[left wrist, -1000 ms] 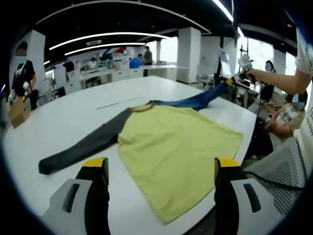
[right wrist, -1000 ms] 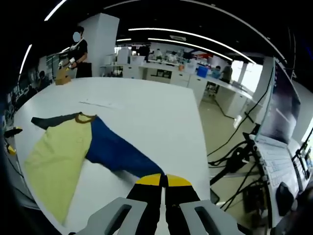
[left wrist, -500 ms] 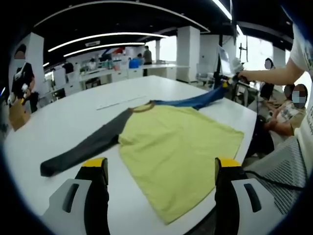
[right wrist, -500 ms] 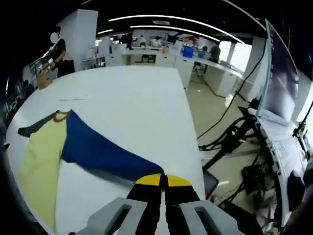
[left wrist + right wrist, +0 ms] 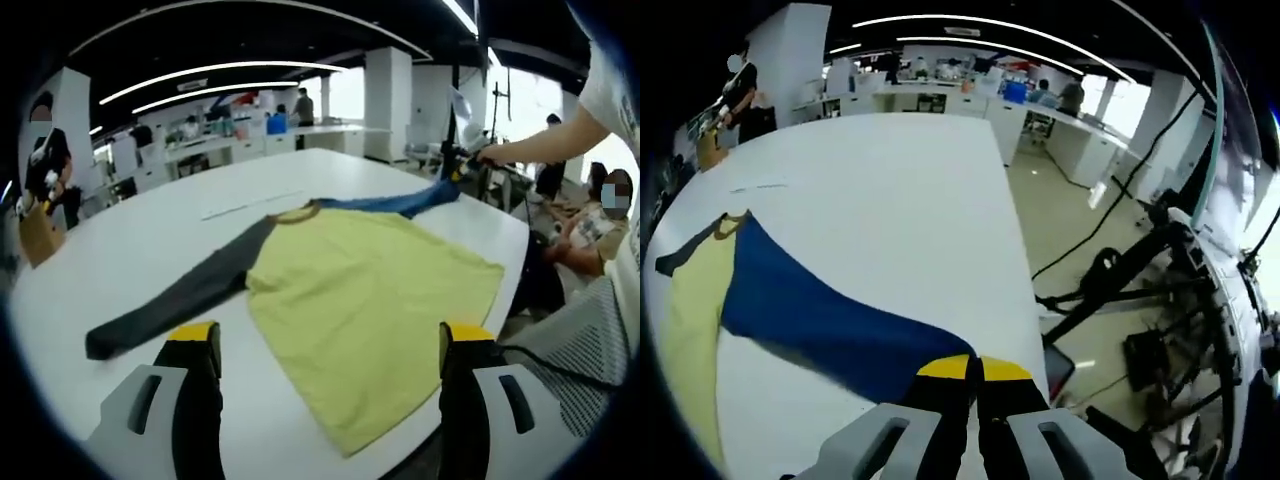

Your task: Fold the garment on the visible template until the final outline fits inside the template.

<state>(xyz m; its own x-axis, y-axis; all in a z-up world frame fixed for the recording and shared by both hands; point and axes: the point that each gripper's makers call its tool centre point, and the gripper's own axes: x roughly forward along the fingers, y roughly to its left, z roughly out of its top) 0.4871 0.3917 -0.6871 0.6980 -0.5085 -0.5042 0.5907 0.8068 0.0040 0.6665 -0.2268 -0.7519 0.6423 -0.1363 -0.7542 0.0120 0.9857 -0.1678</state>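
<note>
The shirt [image 5: 370, 300] lies flat on the white table [image 5: 130, 250], gray sleeve [image 5: 180, 300] toward 9 o'clock. The left gripper [image 5: 330, 345] gapes wide, holding nothing. The right gripper [image 5: 974, 368] pinches the blue sleeve [image 5: 830, 325], stretched toward 1 o'clock.

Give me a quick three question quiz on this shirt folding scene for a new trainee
1. True or false: the right gripper is shut on the blue sleeve.
2. What colour is the sleeve lying flat on the white table: A grey, B red, C green?
3. Fill in: the left gripper hangs open above the ___ body of the shirt.

Key: 1 true. 2 A, the grey sleeve. 3 yellow.
</note>
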